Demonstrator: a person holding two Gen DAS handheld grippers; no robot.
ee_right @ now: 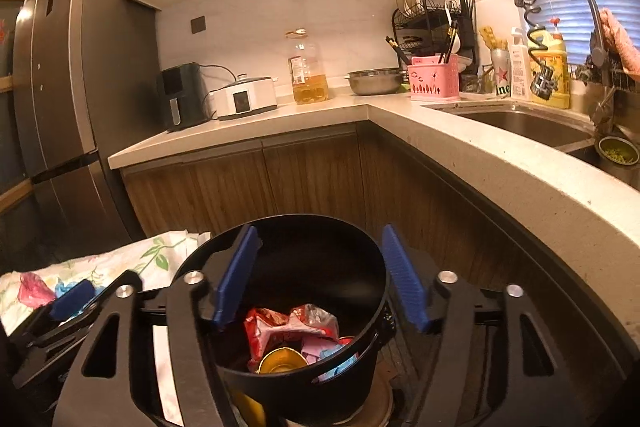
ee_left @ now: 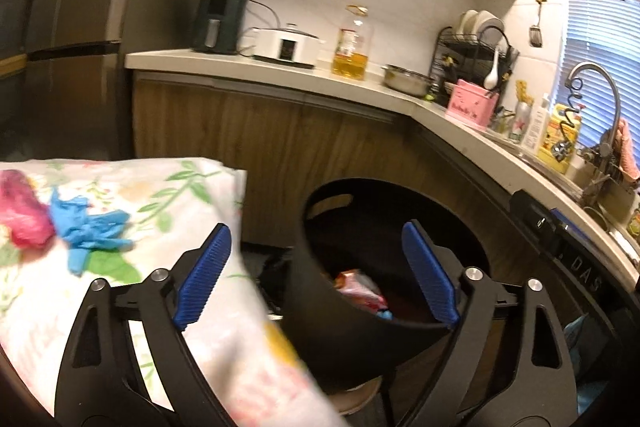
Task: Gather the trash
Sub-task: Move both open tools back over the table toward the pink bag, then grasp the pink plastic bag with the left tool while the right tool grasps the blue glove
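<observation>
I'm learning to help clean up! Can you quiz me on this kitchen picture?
1. True or false: the black bin is empty.
2. Which trash is on the flowery cloth? A) blue glove B) banana peel C) newspaper
3. Fill in: both the left gripper and the right gripper are ____.

Key: 1 false, wrappers lie inside; 2 A; 3 open.

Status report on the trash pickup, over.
Left gripper open, empty; right gripper open, empty, over black bin. Wrappers in the bin. Blue glove and pink wad on floral cloth. Nothing blocking.
</observation>
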